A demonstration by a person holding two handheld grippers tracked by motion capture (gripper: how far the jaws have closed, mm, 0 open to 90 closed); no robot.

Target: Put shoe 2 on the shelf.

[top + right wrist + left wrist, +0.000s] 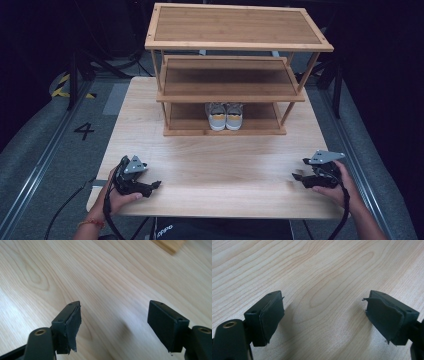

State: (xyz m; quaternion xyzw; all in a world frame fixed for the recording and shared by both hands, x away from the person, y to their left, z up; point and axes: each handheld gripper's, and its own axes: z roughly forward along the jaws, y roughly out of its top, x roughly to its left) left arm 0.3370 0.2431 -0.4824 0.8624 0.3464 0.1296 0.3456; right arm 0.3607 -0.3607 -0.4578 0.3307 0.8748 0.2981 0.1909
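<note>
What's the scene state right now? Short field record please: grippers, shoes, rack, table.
left gripper: open, empty, low over the table's near left edge
right gripper: open, empty, low over the table's near right edge
shoes: grey pair with yellow heels, side by side on the rack's bottom shelf, heels toward the person
rack: three-tier wooden, at the table's far side; upper two shelves bare
table: light wood
contact: neither gripper touches shoes or rack

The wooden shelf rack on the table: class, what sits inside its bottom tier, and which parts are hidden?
A pair of grey sneakers stands side by side inside the shelf rack, on its bottom tier. The middle shelf covers their far ends.
</note>
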